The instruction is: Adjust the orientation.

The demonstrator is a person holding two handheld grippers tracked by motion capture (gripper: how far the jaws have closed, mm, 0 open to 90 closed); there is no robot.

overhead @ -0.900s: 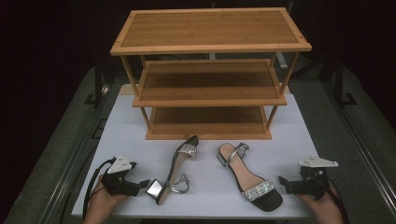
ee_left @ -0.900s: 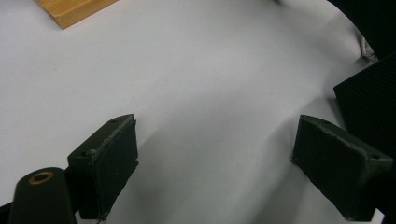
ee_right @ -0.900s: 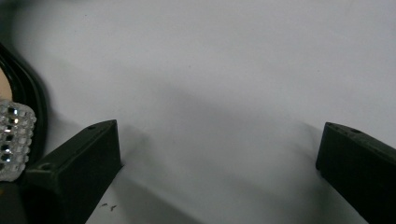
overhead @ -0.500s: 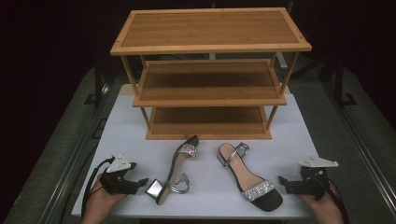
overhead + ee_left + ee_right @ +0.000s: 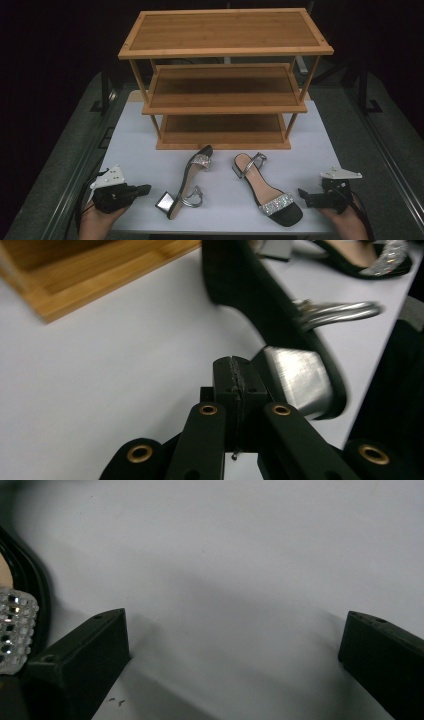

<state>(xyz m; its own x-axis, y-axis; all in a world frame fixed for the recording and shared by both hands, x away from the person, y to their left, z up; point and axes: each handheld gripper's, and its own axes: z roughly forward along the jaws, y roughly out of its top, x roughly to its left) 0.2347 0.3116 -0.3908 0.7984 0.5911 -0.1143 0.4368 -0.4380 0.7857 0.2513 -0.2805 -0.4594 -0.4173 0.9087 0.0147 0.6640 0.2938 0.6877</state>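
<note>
White table (image 5: 150, 145) bears a 3-shelf bamboo rack (image 5: 225, 50); dark surroundings.

Staged recording bench in a darkened lab or studio: plain white desk (image 5: 150, 130) ringed by black backdrop, bare three-tier bamboo shelf rack (image 5: 225, 30), metal rails (image 5: 75, 175) alongside.

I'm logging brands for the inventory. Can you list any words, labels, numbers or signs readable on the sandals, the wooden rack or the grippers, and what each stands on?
None: no readable text on the left sandal, the right sandal, the wooden rack, the table or either gripper.
</note>
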